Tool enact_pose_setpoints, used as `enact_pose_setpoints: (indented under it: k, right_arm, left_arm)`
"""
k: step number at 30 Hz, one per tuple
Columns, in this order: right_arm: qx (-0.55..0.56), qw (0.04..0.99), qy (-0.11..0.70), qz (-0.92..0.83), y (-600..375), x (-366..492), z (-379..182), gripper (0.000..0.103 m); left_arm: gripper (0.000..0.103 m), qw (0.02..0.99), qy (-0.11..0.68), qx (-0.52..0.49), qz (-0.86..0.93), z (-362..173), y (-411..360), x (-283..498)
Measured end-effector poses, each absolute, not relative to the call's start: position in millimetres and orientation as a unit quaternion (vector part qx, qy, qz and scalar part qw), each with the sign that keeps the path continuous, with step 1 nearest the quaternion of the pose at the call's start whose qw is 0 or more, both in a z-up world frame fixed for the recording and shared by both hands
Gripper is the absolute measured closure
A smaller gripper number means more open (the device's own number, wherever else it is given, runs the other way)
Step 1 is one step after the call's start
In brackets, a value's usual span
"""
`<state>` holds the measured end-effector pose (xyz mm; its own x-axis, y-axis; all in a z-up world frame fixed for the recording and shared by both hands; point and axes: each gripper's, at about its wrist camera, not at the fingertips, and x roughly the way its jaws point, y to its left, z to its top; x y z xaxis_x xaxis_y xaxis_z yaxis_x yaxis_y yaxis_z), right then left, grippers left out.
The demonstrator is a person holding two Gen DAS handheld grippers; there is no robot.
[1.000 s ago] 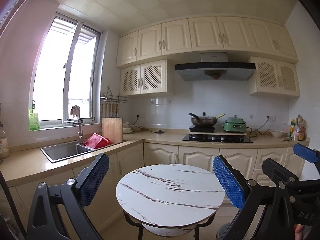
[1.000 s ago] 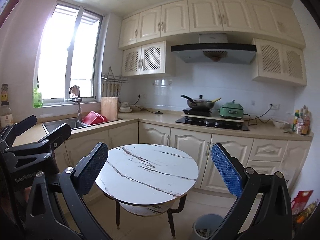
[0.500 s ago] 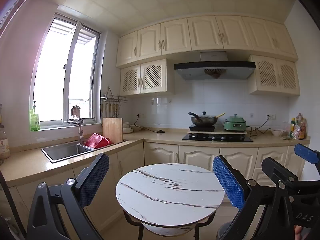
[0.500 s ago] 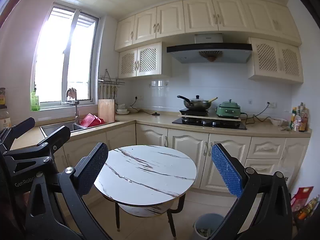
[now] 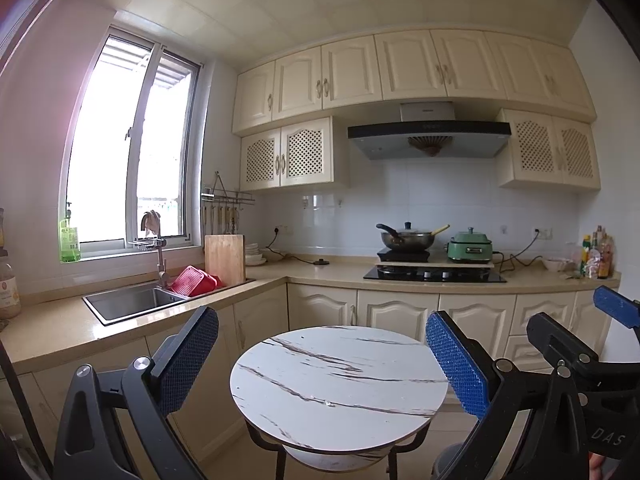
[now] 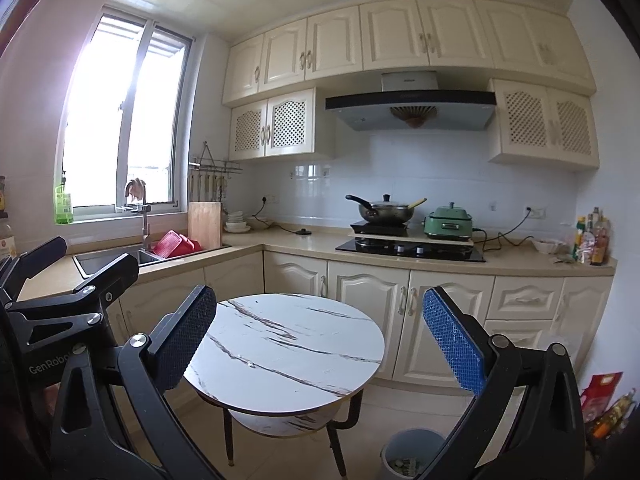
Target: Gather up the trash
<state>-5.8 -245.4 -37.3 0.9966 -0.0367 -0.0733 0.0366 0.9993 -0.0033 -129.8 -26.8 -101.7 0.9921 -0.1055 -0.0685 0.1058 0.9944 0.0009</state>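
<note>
left gripper (image 5: 320,356) jaws spread wide, empty, "DAS" on neighbouring frame | right gripper (image 6: 320,332) likewise apart, "GenRobo" beside | round marble-look table (image 6: 304,364) between pads | grey bin (image 6: 412,456) with trash below right pad

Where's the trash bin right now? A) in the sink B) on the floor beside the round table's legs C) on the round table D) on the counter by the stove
B: in the right wrist view the grey trash bin stands on the floor, right of the round table legs, with scraps inside.
</note>
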Motion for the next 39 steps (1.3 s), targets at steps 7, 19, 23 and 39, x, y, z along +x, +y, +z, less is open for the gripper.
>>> enact_pose_setpoints:
  k: [7, 19, 23, 39]
  right_arm:
    - [-0.001, 0.999, 0.027, -0.021, -245, -9, -37, 0.000]
    - [-0.003, 0.999, 0.022, -0.024, -246, -10, -36, 0.000]
    - [-0.002, 0.999, 0.021, -0.024, -246, -10, -36, 0.000]
    - [-0.001, 0.999, 0.024, -0.027, -246, -10, -38, 0.000]
  left_arm:
    - [0.000, 0.998, 0.029, 0.005, -0.050, -106, -26, -122]
    - [0.000, 0.999, 0.017, 0.004, -0.051, -119, -21, -119]
    - [0.000, 0.999, 0.014, 0.005, -0.051, -121, -21, -119]
    - [0.000, 0.999, 0.008, 0.010, -0.051, -129, -14, -117]
